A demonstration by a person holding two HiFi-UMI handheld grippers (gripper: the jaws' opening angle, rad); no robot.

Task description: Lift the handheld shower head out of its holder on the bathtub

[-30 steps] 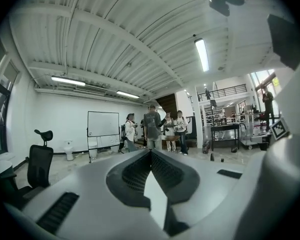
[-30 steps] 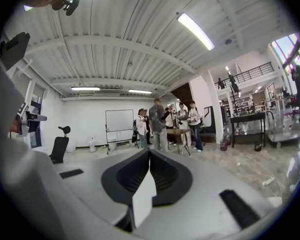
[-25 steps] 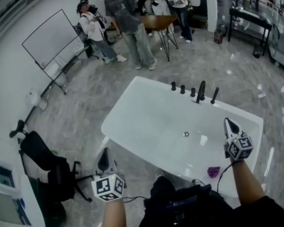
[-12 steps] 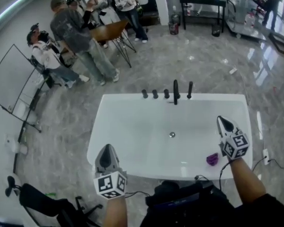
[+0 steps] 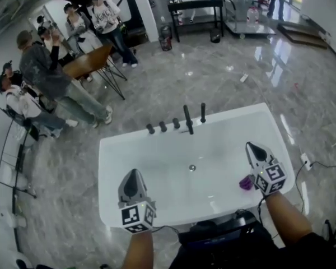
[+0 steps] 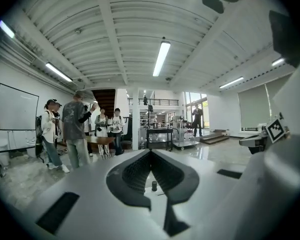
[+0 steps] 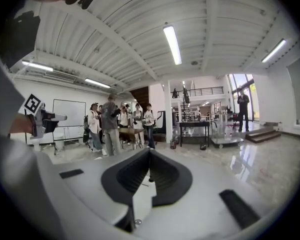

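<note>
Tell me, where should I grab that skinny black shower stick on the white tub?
Grip the slim black handheld shower head by its upper shaft, coming from inside the white bathtub. It stands upright at the right end of the far-rim fittings, so sideways jaws can probably lift it straight up.

- bathtub (image 5: 229,144): white, glossy, smooth, acrylic look
- tub fittings (image 5: 187,120): matt black metal
- floor (image 5: 213,77): grey marble-look tile, polished, mirrors lights
- table top (image 5: 89,63), upper left: brown wood, smooth
- left gripper (image 6: 150,154) and right gripper (image 7: 149,151): light grey matt plastic shells; pads (image 6: 135,171) black, ribbed
- ceiling (image 6: 140,34): white ribbed panels, matt
</note>
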